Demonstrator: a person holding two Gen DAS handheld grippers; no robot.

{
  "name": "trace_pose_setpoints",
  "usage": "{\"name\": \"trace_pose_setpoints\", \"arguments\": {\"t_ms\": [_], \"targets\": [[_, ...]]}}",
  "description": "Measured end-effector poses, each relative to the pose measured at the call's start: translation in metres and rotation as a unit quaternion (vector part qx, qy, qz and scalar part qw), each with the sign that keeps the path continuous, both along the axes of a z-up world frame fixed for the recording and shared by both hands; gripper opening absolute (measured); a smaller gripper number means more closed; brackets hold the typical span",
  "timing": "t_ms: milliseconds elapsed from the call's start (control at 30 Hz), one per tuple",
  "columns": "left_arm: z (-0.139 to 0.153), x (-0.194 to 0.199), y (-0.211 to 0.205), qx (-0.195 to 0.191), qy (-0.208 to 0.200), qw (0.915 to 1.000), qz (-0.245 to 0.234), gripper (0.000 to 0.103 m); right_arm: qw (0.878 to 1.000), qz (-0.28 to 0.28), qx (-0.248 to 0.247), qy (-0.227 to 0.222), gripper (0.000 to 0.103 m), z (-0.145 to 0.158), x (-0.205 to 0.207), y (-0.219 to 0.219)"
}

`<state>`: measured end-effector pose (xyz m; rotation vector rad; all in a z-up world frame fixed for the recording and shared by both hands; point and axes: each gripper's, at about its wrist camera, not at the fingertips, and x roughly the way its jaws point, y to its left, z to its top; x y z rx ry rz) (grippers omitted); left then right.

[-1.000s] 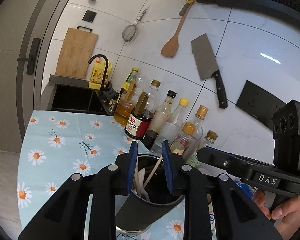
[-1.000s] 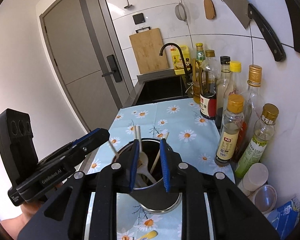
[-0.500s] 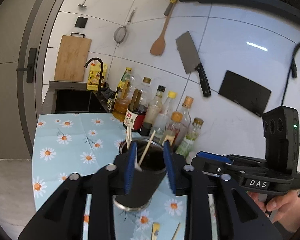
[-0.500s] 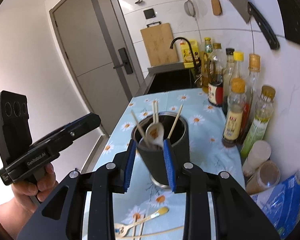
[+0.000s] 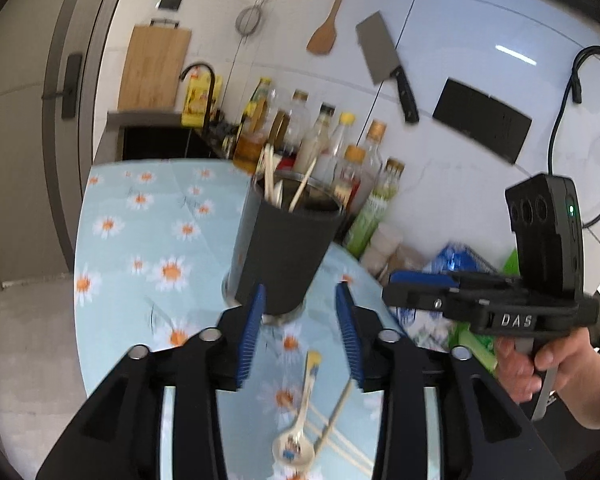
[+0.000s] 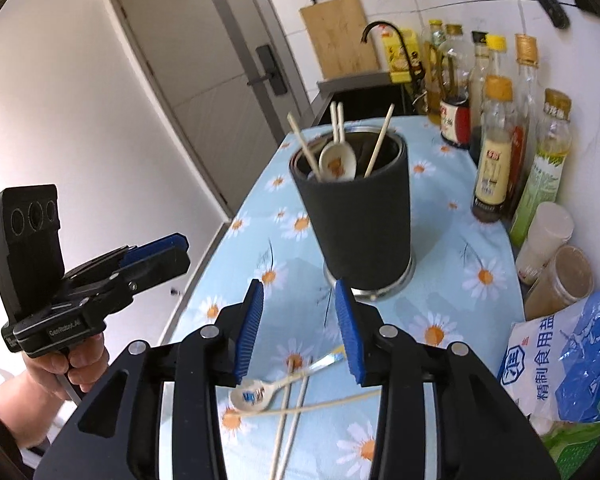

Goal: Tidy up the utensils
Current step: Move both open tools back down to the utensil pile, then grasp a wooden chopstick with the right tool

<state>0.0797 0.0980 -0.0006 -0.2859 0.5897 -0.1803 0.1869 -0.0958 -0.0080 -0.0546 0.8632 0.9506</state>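
1. Pulled back from the holder since a second ago, both grippers; spoon and chopsticks on the cloth newly in view.
2. Daisy-print tablecloth (image 6: 452, 240): covers the counter, bottles (image 6: 496, 148) ranged along its right edge.
3. Black utensil holder (image 6: 360, 220): upright mid-cloth, holding a spoon and several chopsticks.
4. Left gripper (image 5: 300, 334): jaws opening, nothing between the pads, released.
5. Right gripper (image 6: 298, 330): jaws opening, likewise released and empty.
6. Loose spoon (image 6: 256, 394): flat on the near cloth, crossing the loose chopsticks (image 6: 288, 420) beside it.
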Motion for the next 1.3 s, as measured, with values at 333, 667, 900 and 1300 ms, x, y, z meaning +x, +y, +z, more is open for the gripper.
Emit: {"name": "trace_pose_setpoints", "arguments": {"t_ms": [333, 667, 900, 1300], "targets": [[-0.045, -0.033, -0.01, -0.02, 0.051, 0.9985, 0.001, 0.039, 0.99, 0.103, -0.089, -0.037, 0.038, -0.021, -0.02, 0.019], [-0.076, -0.057, -0.012, -0.048, 0.092, 0.9946, 0.005, 0.039, 0.942, 0.246, -0.215, -0.077, 0.038, -0.059, -0.032, 0.05], [-0.088, -0.067, -0.011, -0.063, 0.104, 0.9924, 0.015, 0.039, 0.87, 0.362, -0.311, -0.123, 0.033, -0.091, -0.044, 0.064], [-0.093, -0.071, -0.008, -0.071, 0.115, 0.9906, 0.022, 0.039, 0.774, 0.478, -0.403, -0.1, 0.025, -0.137, -0.056, 0.089]]}}
